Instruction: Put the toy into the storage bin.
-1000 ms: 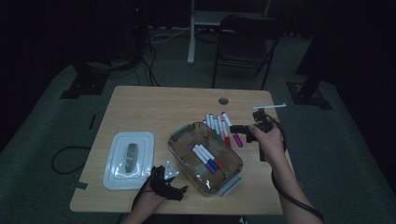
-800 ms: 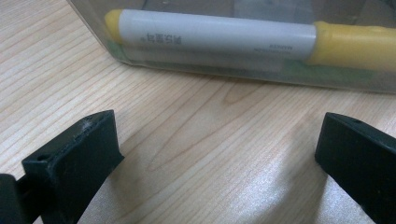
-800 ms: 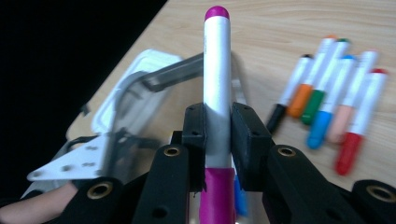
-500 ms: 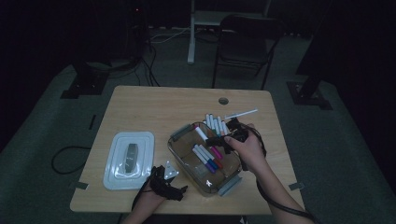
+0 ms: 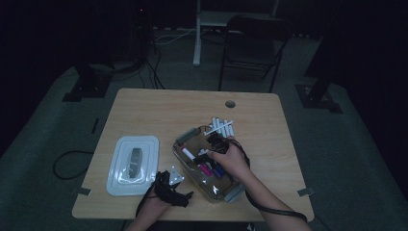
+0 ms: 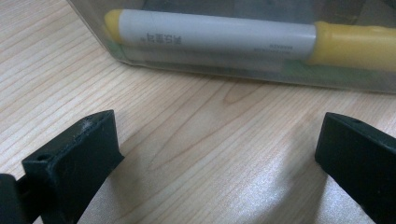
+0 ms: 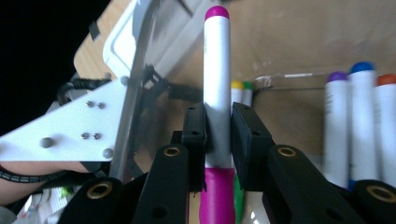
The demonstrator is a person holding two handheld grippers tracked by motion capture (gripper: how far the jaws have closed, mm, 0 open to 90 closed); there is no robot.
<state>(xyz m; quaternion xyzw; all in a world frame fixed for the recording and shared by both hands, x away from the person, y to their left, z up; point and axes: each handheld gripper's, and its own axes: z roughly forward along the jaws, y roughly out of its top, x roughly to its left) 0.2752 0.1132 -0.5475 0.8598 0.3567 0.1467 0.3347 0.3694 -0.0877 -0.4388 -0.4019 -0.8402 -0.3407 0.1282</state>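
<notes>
Right gripper (image 7: 217, 128): clenched on the magenta marker (image 7: 216, 65), over the clear container (image 5: 185, 137)
Left gripper (image 6: 219, 149): jaws spread, empty; yellow marker (image 6: 243, 37) at 12 o'clock

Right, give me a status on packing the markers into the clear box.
Done: several markers lie in the clear box. In hand: the right gripper clamps a magenta marker over the box. Left: white markers on the table; the lid is off. The left gripper rests open.
</notes>
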